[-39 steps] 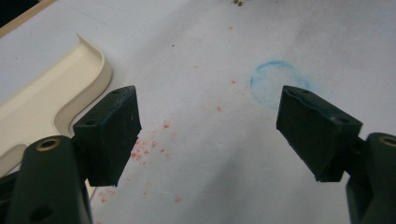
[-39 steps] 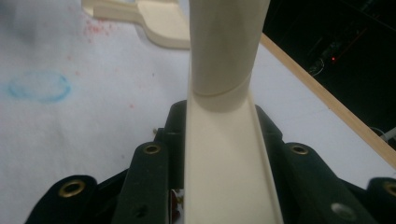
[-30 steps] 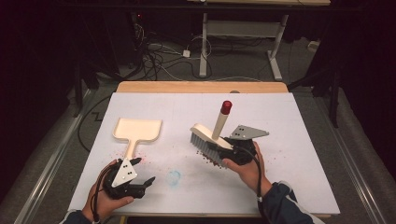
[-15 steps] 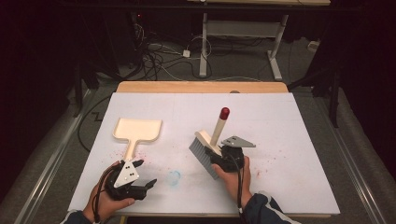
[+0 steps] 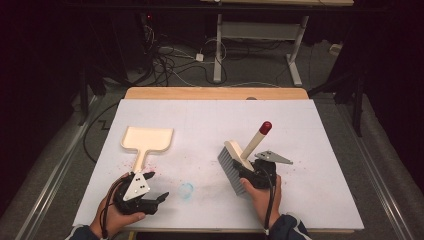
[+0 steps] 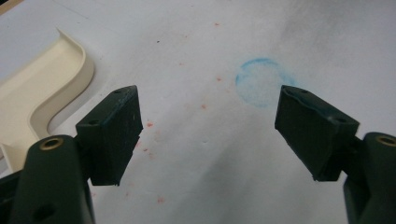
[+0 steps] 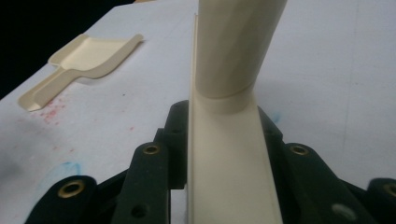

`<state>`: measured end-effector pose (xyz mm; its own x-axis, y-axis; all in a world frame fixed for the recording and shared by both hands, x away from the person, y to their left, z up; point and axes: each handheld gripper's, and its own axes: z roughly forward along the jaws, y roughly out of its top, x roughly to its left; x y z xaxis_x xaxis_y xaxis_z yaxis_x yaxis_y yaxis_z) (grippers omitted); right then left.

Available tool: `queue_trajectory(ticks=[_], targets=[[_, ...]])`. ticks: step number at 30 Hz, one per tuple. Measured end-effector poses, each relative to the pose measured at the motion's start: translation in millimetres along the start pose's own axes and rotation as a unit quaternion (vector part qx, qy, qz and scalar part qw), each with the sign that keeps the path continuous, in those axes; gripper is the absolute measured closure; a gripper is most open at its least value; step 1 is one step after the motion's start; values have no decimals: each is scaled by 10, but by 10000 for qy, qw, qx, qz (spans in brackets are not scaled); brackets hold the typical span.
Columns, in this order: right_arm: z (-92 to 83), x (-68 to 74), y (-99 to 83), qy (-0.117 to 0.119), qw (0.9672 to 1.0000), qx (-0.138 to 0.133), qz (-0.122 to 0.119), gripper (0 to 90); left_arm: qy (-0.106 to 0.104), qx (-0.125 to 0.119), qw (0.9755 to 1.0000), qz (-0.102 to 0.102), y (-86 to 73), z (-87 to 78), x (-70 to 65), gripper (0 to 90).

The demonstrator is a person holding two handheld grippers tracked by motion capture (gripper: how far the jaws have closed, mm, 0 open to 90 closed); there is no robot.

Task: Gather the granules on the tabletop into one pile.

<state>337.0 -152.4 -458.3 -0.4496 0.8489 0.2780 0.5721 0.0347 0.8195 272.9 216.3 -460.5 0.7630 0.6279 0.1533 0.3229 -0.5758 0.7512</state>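
A cream hand brush [image 5: 239, 159] with grey bristles and a red-tipped handle stands tilted on the white table, held at its back by my right gripper [image 5: 251, 176]. In the right gripper view the jaws press on both sides of the brush's cream back [image 7: 229, 158]. A cream dustpan [image 5: 147, 141] lies flat at the left, handle toward the person; it also lies far left in the right gripper view [image 7: 84, 63]. My left gripper [image 5: 156, 201] rests near the front edge, just below the dustpan's handle, open with nothing between its pads [image 6: 114, 130].
Red crumbs [image 5: 159, 165] are scattered beside the dustpan's handle, and a faint blue ring [image 5: 186, 190] marks the table [image 5: 320, 150] between the two grippers. A wooden edge [image 5: 215, 93] runs along the far side, with cables and desk legs on the floor behind.
My right gripper has carried the brush down and toward the left, bringing its bristles to the table near the blue ring. The left gripper has stayed in place.
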Motion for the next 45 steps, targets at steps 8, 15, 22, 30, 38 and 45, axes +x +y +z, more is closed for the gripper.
queue_trajectory(ticks=[8,15,22,30,38,45], targets=[[-235,-1,208,163,9978,-209,-602,677,57,6,10000,20,-10,-18,4,220],[-532,-88,336,135,9888,-259,-1463,676,84,68,9999,64,-11,-4,0,219],[-583,-291,199,-768,9874,-216,-1366,676,81,100,9999,90,3,15,-10,220],[-306,-118,33,-975,9809,118,-1676,677,47,107,9999,108,2,28,-16,220],[-87,193,13,-1061,9763,-57,-1885,677,22,90,9999,117,2,26,-28,222],[-138,169,96,-1159,9728,-248,-1991,676,45,82,9999,95,-10,9,-17,222]])
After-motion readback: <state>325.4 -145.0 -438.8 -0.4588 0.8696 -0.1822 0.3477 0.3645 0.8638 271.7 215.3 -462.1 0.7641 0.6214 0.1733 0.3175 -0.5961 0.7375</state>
